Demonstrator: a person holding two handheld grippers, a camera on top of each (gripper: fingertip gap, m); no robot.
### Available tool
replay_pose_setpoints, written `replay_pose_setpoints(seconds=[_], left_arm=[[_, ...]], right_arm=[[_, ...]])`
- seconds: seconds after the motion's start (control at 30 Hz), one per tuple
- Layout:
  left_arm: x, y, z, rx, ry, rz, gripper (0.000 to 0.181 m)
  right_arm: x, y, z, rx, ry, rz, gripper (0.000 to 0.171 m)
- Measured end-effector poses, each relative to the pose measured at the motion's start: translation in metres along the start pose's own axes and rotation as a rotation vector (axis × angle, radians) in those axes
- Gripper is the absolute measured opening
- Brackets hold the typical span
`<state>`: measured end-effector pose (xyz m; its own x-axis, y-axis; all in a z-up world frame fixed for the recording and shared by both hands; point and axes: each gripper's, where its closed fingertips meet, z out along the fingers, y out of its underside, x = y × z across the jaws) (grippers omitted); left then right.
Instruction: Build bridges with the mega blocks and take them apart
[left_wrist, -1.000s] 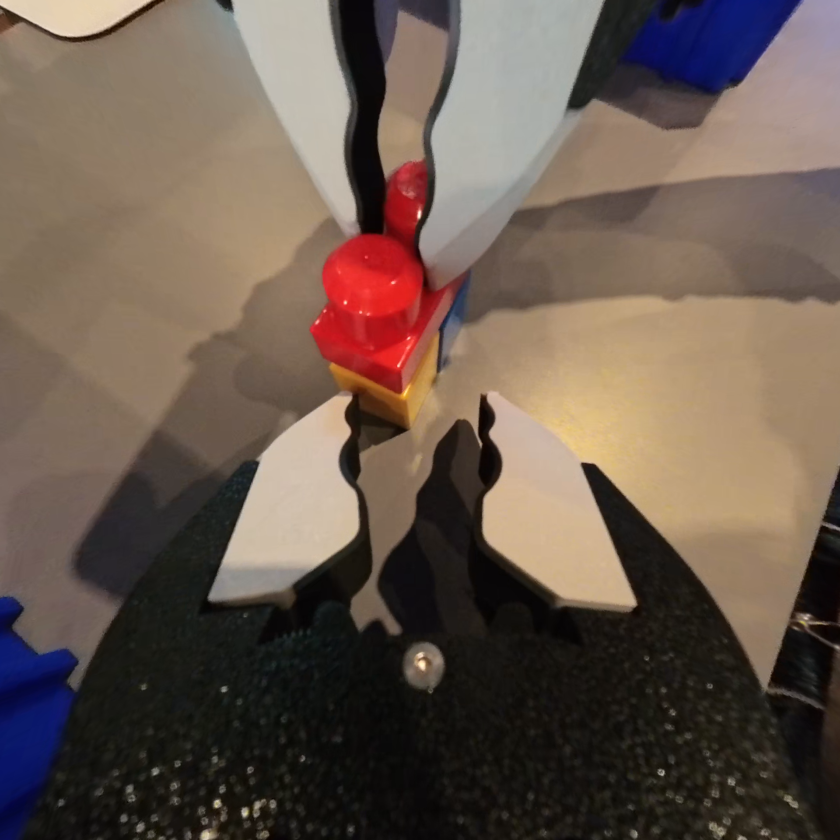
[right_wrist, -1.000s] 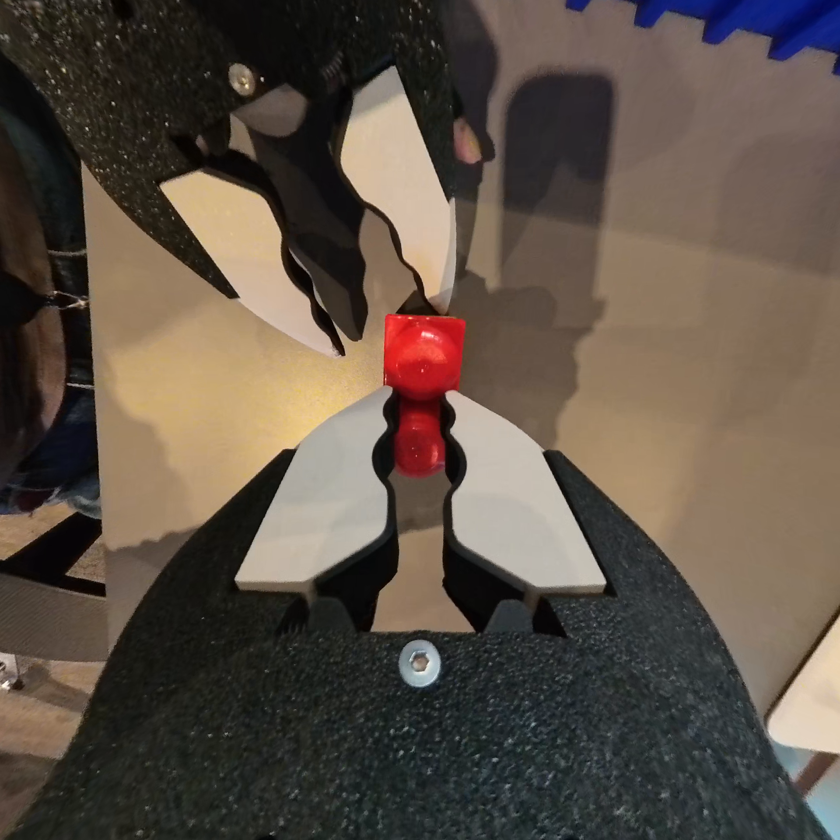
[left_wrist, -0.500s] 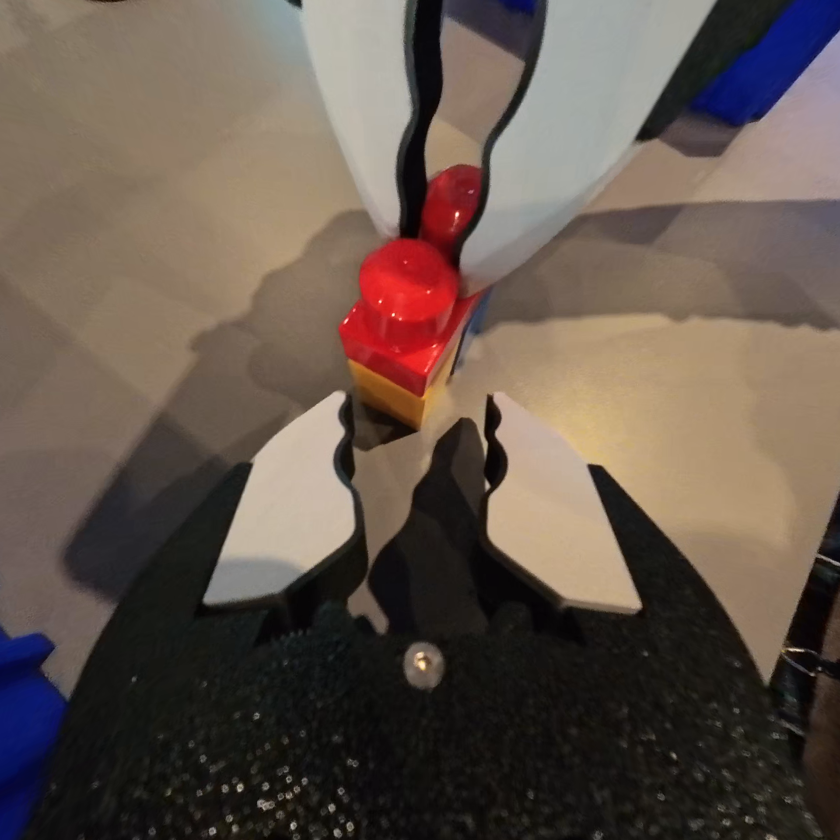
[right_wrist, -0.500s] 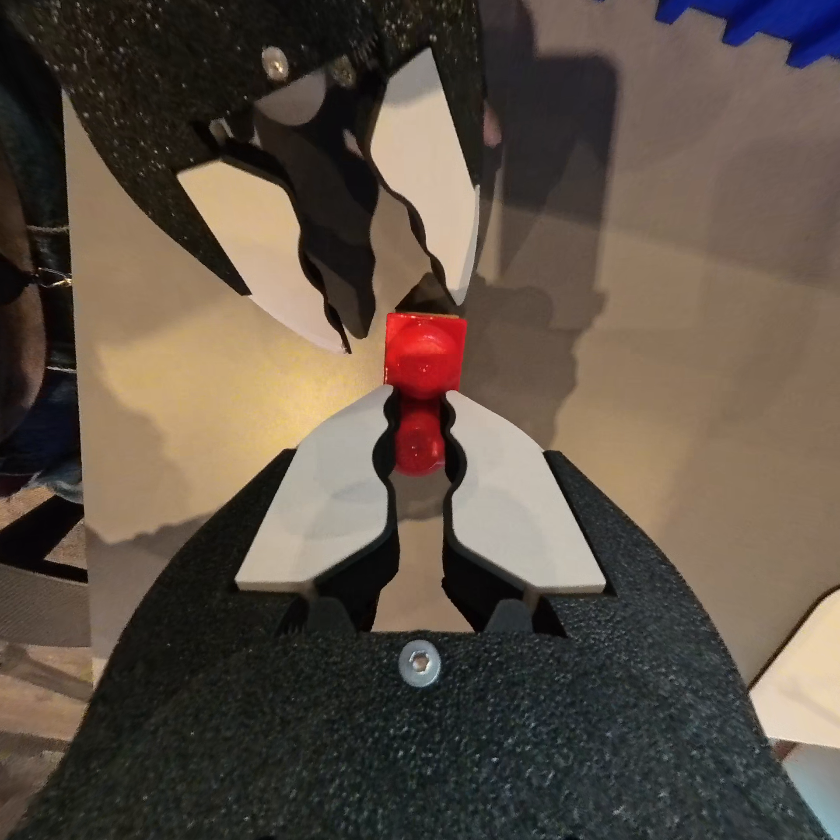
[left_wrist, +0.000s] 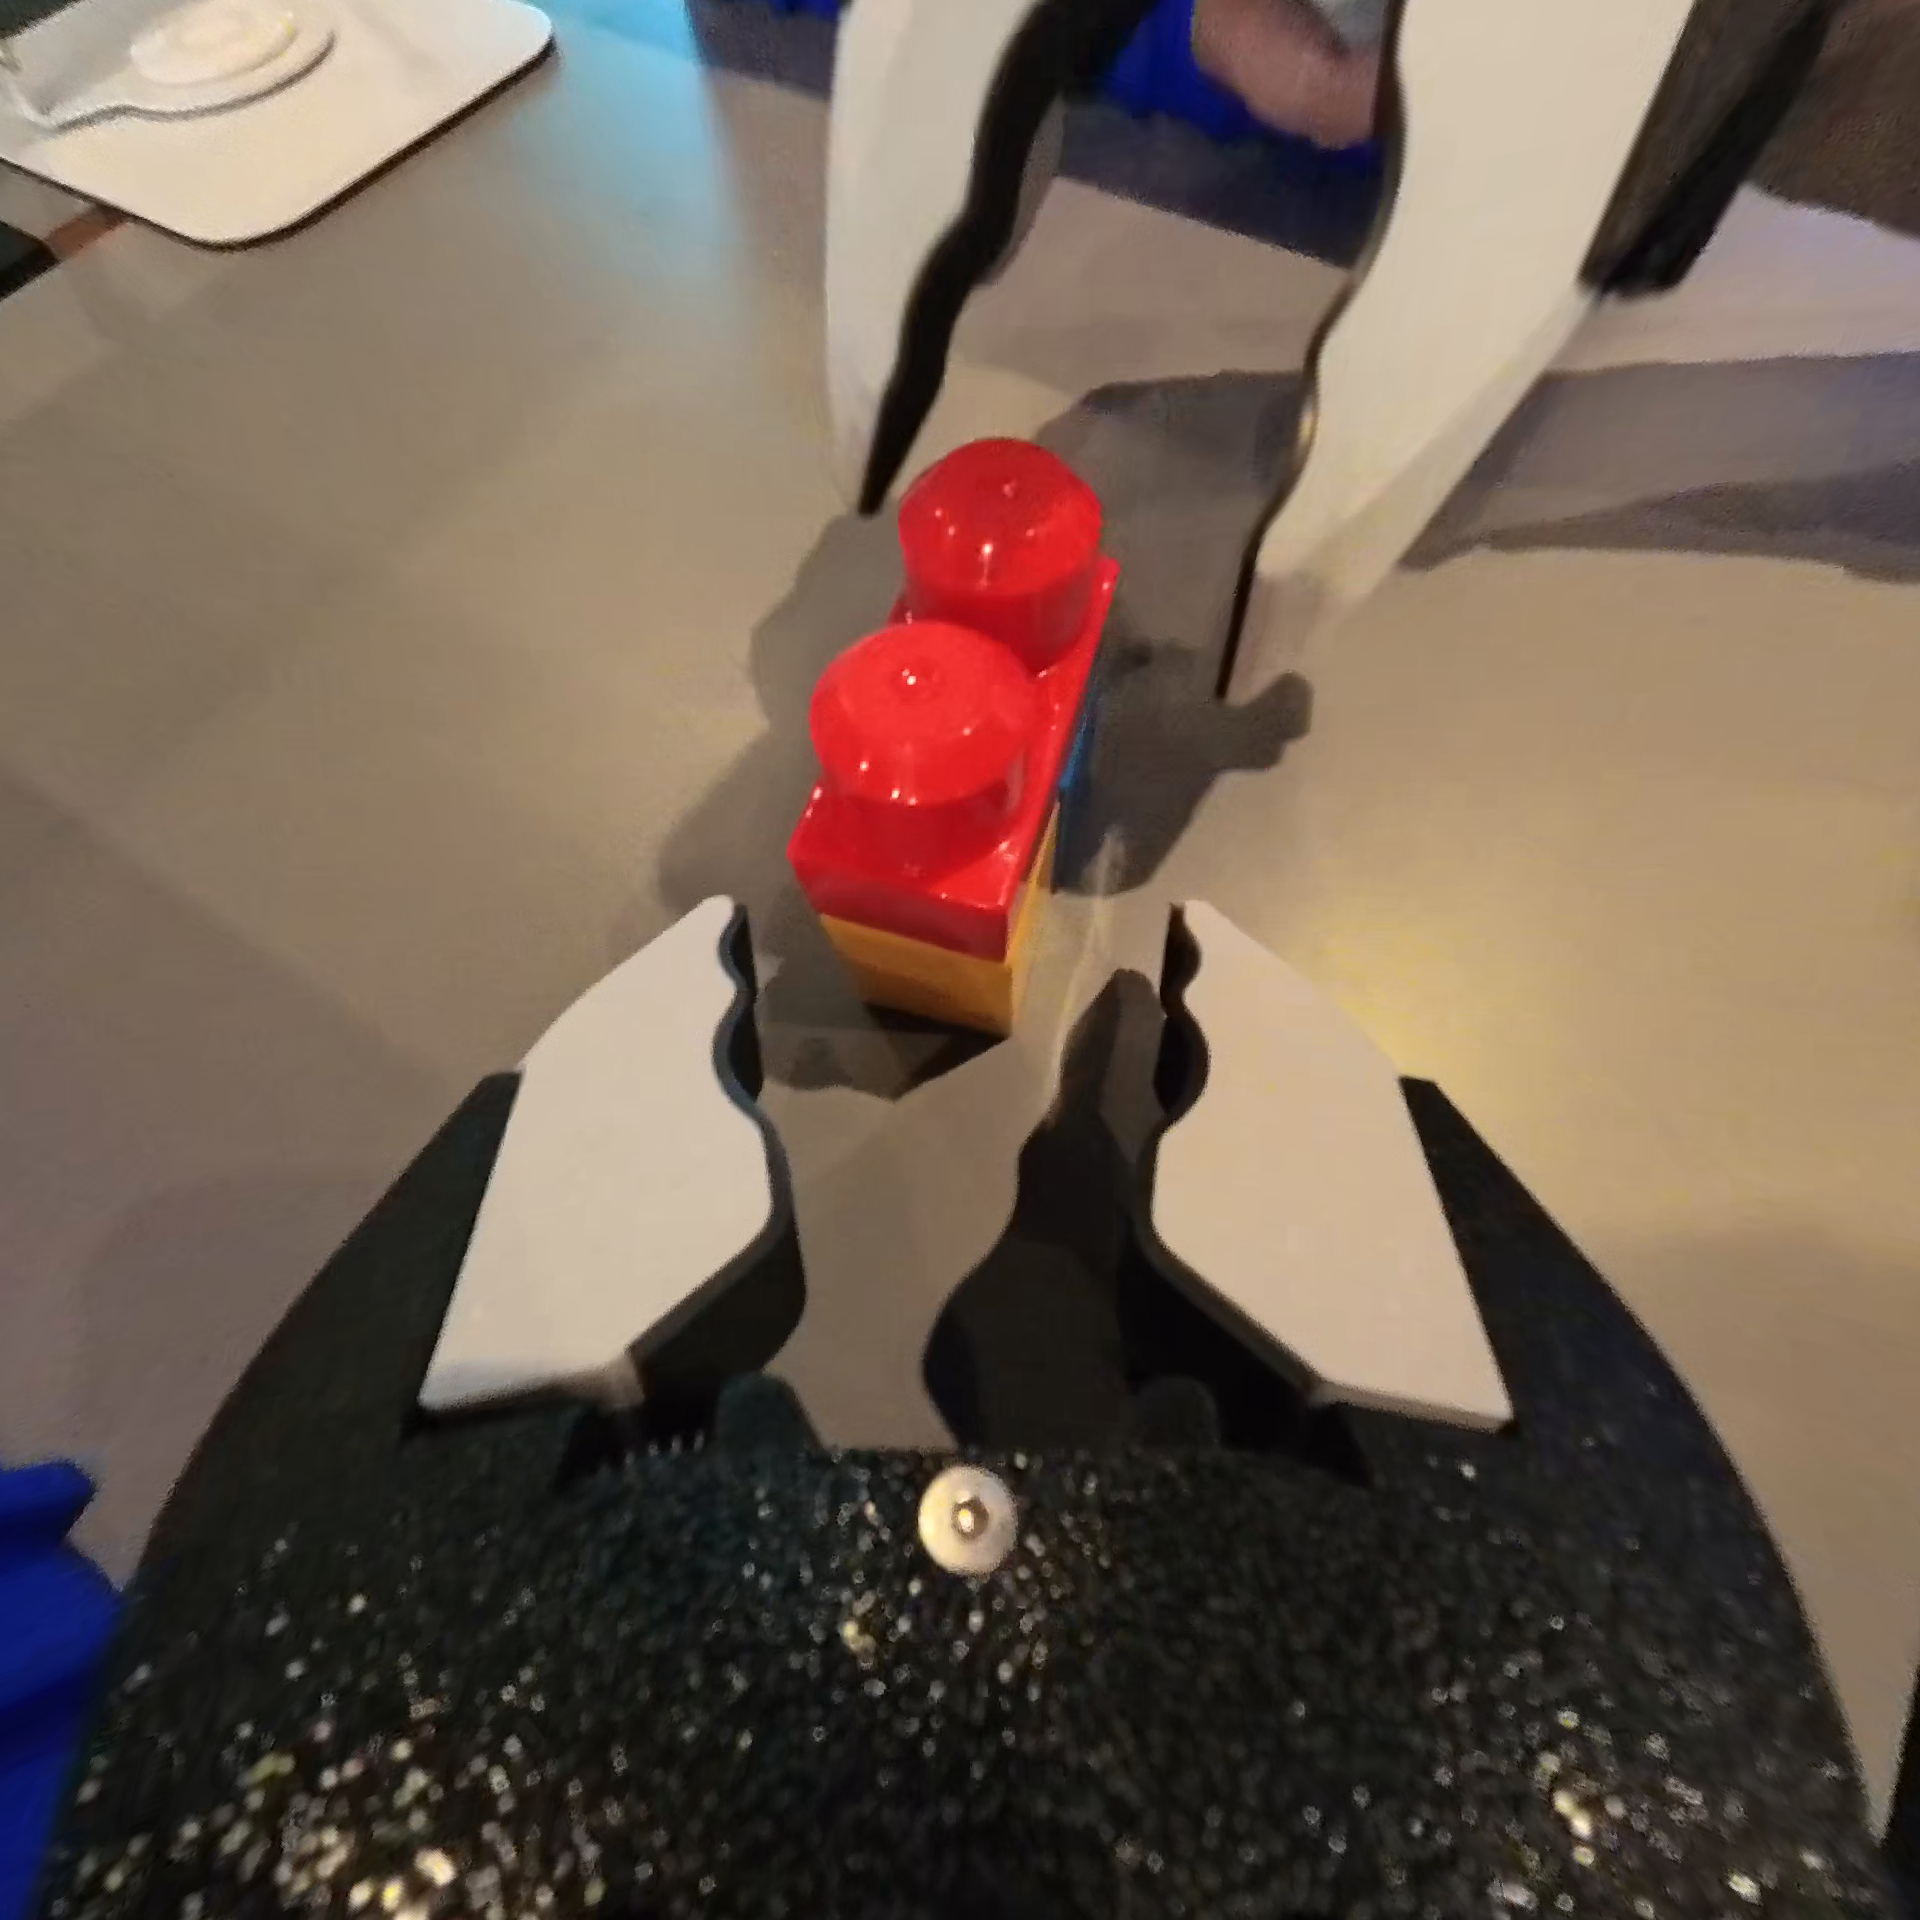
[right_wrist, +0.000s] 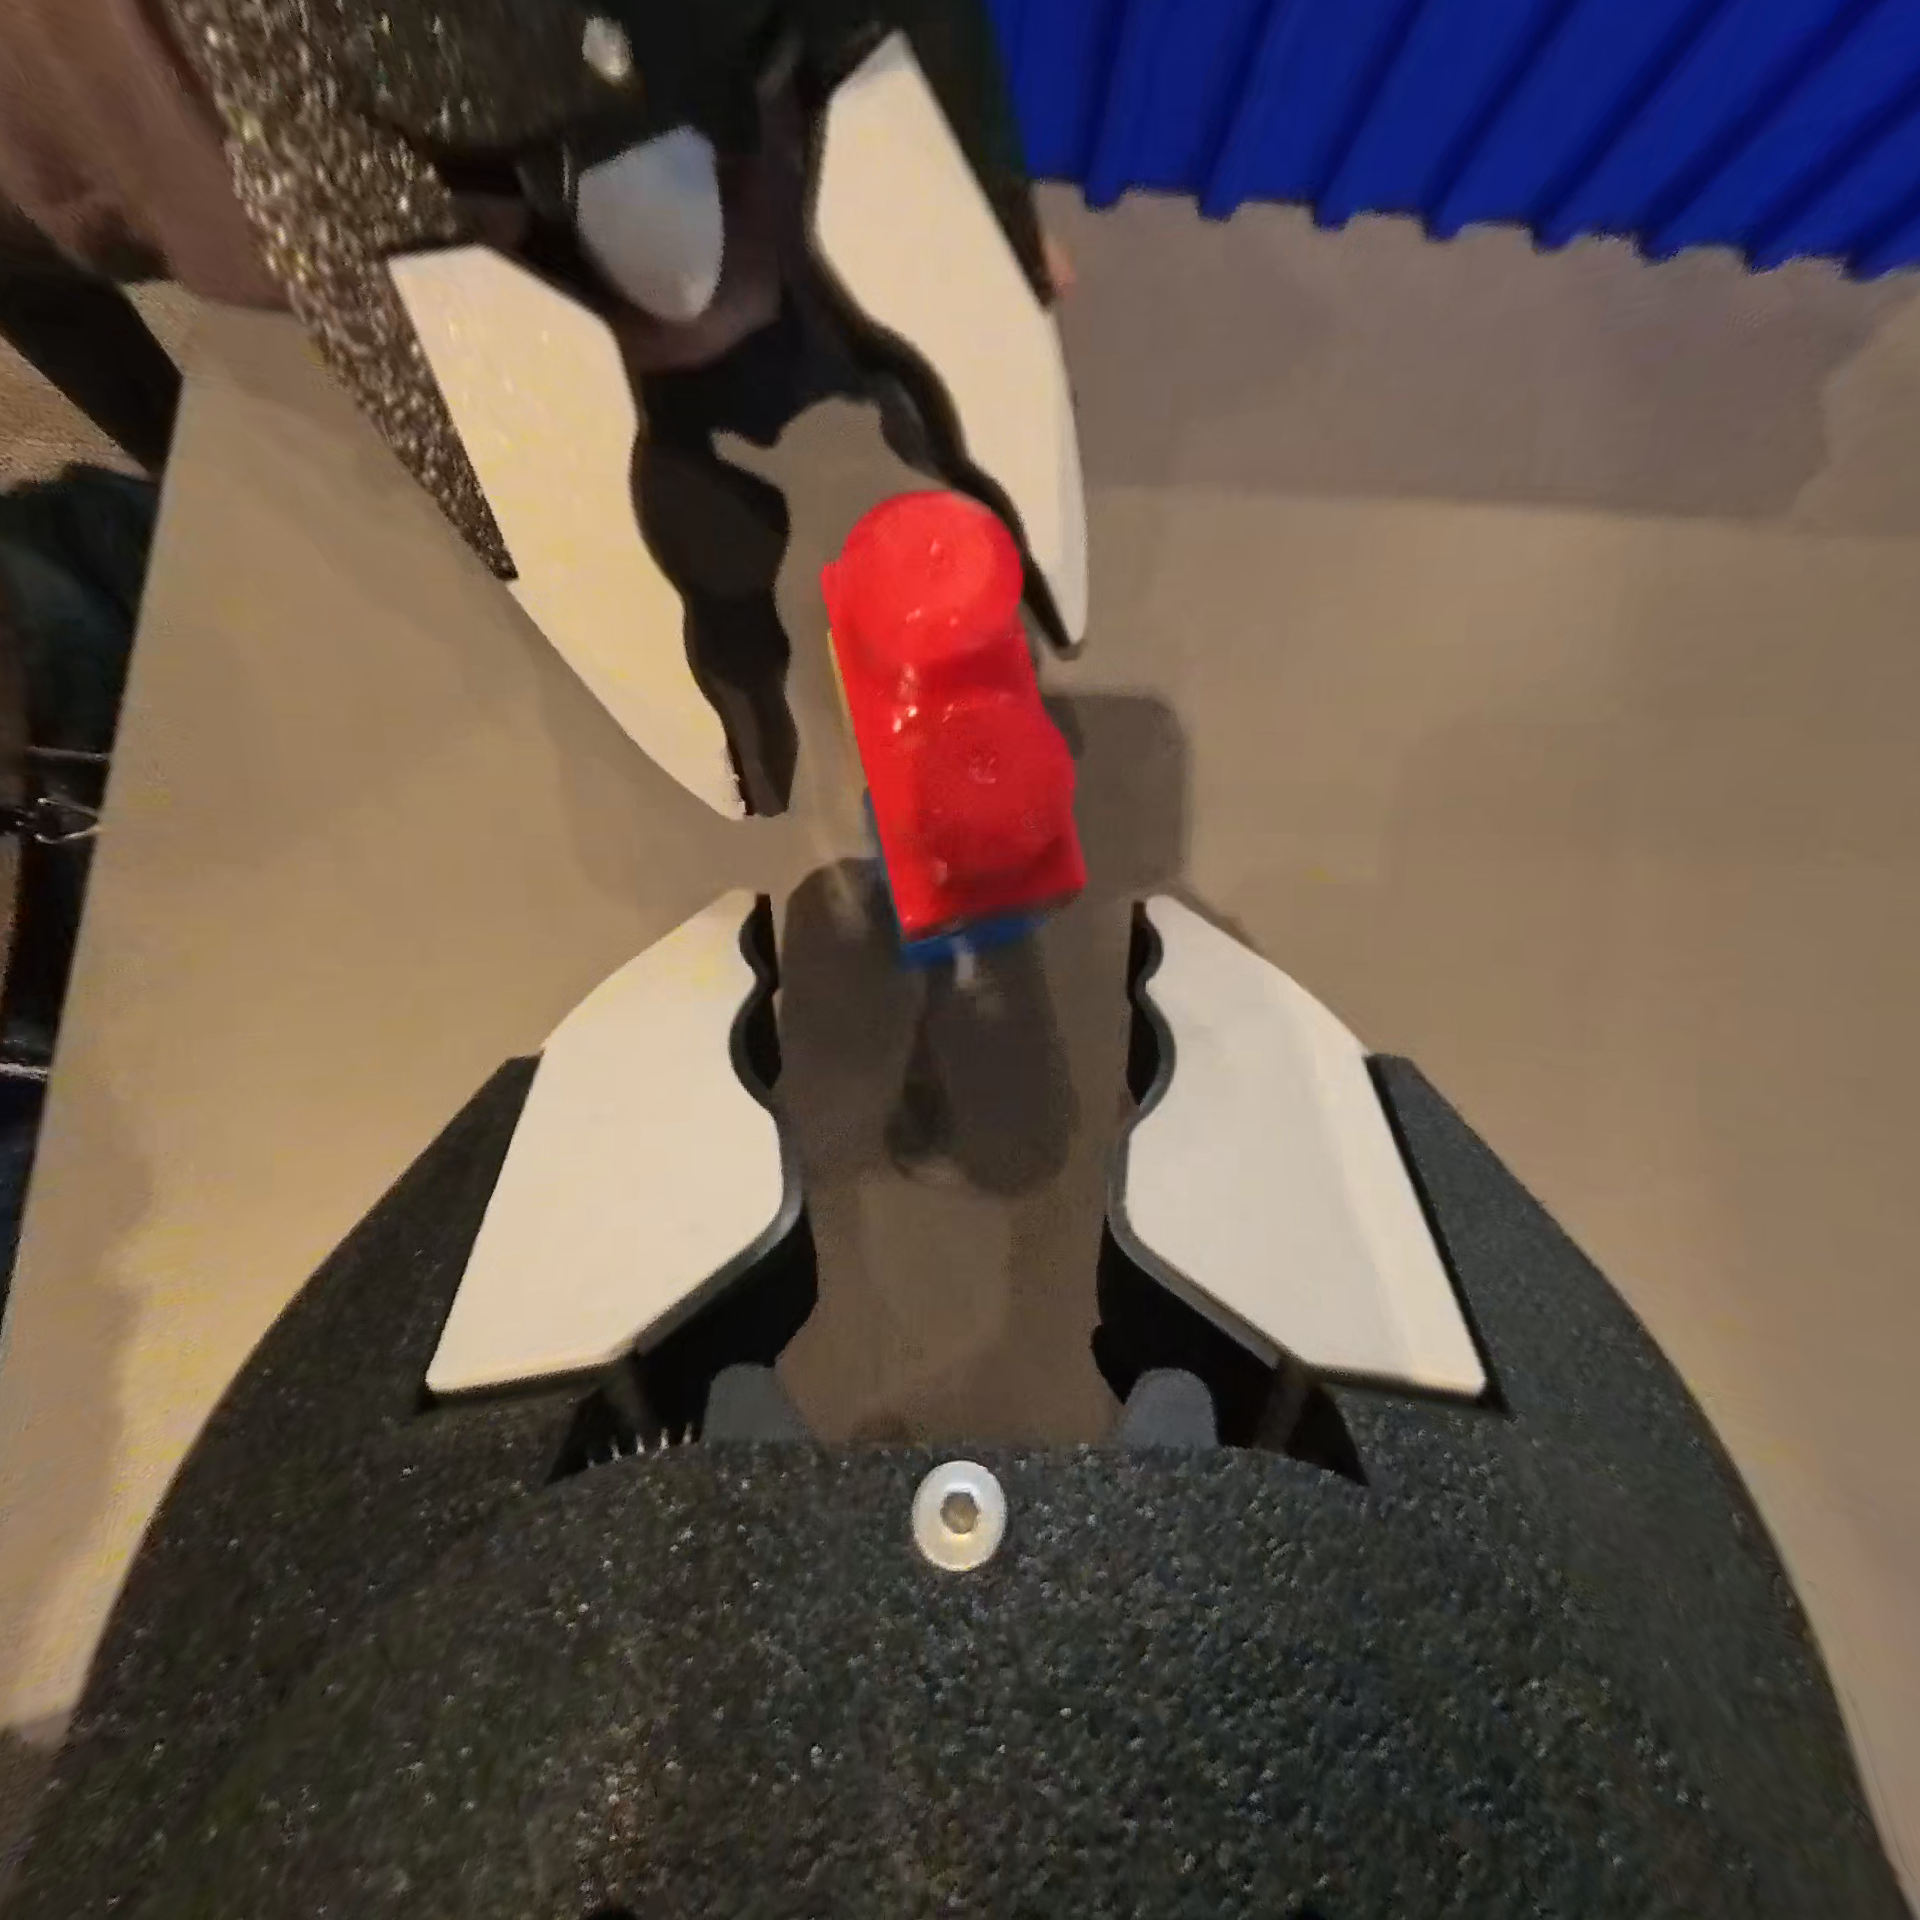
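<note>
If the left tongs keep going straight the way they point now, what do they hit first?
Probably the yellow block under the red block. The left tongs are open and point right at that stack, though depth is uncertain.

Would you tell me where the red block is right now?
In the left wrist view, the red block sits centred atop a yellow block and a blue block, between both open grippers.

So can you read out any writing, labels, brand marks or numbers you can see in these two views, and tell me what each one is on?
None: neither view shows any writing.
The red block and the yellow block and blue block under it show plain faces.
The left gripper and right gripper are unmarked.
The white board at the far table edge shows only a blurred round shape, no letters.
</note>
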<state>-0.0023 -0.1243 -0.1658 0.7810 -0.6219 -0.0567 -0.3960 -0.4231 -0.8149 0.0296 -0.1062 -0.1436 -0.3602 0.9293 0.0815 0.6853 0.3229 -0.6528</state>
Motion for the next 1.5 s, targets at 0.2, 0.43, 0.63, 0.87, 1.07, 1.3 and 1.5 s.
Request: replay_pose_setpoints(seconds=[0.2, 0.43, 0.63, 0.87, 1.07, 1.3, 1.5], left_arm=[[-0.002, 0.003, 0.009, -0.072, 0.006, 0.001, 0.061], [-0.001, 0.005, 0.007, -0.045, 0.032, -0.016, 0.039], [-0.002, 0.005, 0.008, -0.045, 0.022, -0.021, 0.037], [0.001, 0.005, 0.008, -0.046, 0.045, -0.017, 0.038], [0.007, 0.005, 0.008, -0.045, 0.083, 0.005, 0.038], [0.008, 0.005, 0.007, -0.044, 0.091, 0.011, 0.038], [0.009, 0.004, 0.007, -0.043, 0.095, 0.016, 0.038]], right_arm=[[0.004, 0.008, 0.019, 0.044, -0.007, 0.012, 0.037], [0.0, 0.008, 0.02, 0.115, -0.036, 0.046, 0.033], [0.0, 0.009, 0.02, 0.119, -0.013, 0.09, 0.023], [-0.006, -0.021, 0.003, 0.354, -0.078, 0.029, 0.061], [-0.007, -0.031, 0.017, 0.344, -0.063, -0.038, 0.04], [-0.008, -0.03, 0.017, 0.314, -0.072, -0.038, 0.038], [-0.013, -0.035, 0.015, 0.212, -0.071, -0.086, 0.049]])
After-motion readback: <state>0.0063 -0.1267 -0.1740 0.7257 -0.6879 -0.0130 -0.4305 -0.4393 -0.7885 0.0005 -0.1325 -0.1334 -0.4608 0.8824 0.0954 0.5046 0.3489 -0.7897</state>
